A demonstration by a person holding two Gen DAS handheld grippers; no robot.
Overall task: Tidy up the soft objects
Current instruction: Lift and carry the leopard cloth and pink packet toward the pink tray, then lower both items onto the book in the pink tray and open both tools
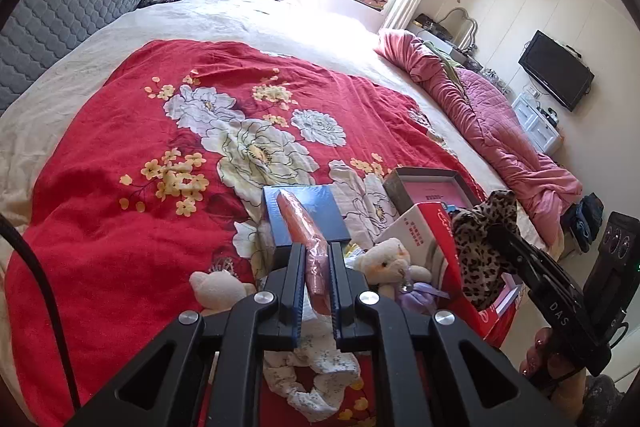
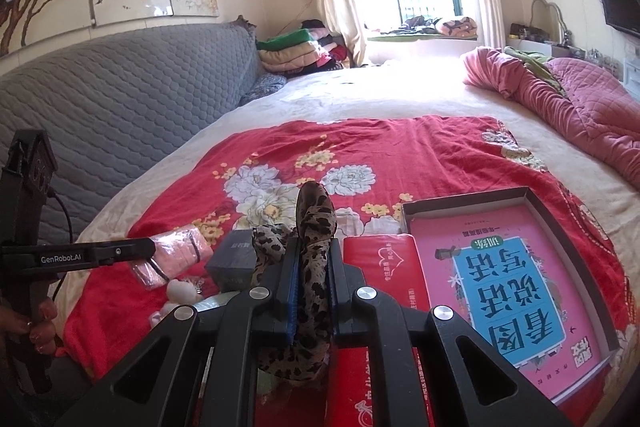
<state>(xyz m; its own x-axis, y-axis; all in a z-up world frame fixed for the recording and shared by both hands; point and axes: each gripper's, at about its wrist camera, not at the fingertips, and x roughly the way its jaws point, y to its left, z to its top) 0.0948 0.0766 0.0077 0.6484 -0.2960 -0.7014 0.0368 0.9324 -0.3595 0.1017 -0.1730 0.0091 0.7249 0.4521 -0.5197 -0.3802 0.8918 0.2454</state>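
Note:
My left gripper (image 1: 317,247) is shut on a pink cloth item in a clear plastic wrap (image 1: 308,231), held above the bed; it also shows in the right wrist view (image 2: 176,255). My right gripper (image 2: 313,243) is shut on a leopard-print scrunchie (image 2: 312,227), which also shows in the left wrist view (image 1: 480,243), above the red box (image 2: 384,267). Two cream teddy bears (image 1: 390,263) (image 1: 218,287) and a white floral scrunchie (image 1: 320,371) lie on the red floral blanket (image 1: 140,155) below the left gripper.
A blue box (image 1: 308,211), a red-and-white box (image 1: 424,231) and an open grey box holding a pink book (image 2: 516,267) sit on the blanket. A pink quilt (image 1: 488,131) is bunched along the bed's right side. A grey headboard (image 2: 120,99) stands at the left.

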